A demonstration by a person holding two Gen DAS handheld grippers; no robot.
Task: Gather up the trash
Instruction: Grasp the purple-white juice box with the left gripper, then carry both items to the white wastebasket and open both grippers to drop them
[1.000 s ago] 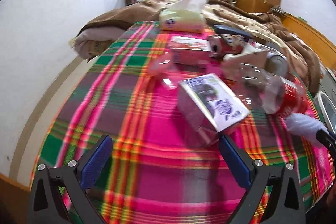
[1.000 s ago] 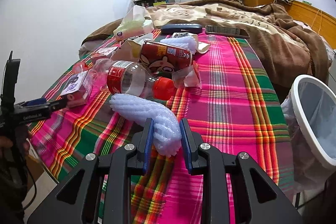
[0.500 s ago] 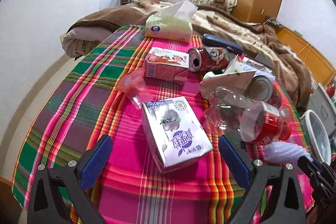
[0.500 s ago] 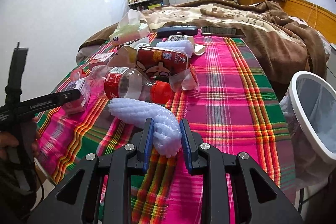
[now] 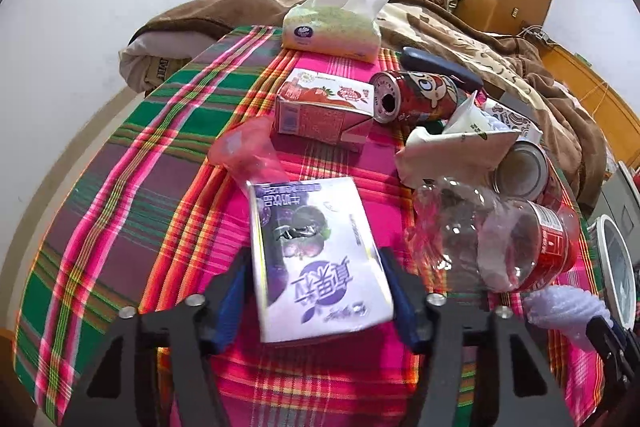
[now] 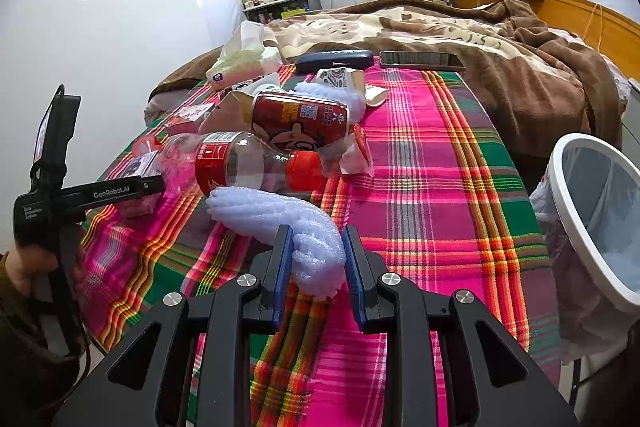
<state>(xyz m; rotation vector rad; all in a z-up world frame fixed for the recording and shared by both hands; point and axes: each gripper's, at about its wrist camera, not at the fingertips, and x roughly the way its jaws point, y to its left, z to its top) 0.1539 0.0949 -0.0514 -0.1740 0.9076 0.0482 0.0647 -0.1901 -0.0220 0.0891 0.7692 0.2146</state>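
A: On the plaid-covered table, where is the trash each hand is after?

B: The purple drink carton lies flat near the front edge, between the pads of the left hand-held gripper, whose jaws are closing on its long sides. Whether the pads are pressing yet I cannot tell; the left one looks slightly off the wall. The right hand-held gripper is pinching one end of the white foam fruit net, and the rest of the net rests on the cloth.

A: How will the carton handle?

B: It looks empty, with the top torn open, so I would judge it light and easy to dent. Gripped across the side walls it will likely cave a bit, so a hold near a folded end, where the board is stiffer, seems safer. The printed surface looks glossy and may slip.

A: And the net?

B: Soft, springy and almost weightless. It squashes between the pads, and the free end will dangle and could brush the clear plastic bottle beside it.

A: Where should it all go?

B: Probably into the white bin lined with a bag, just off the right side of the table.
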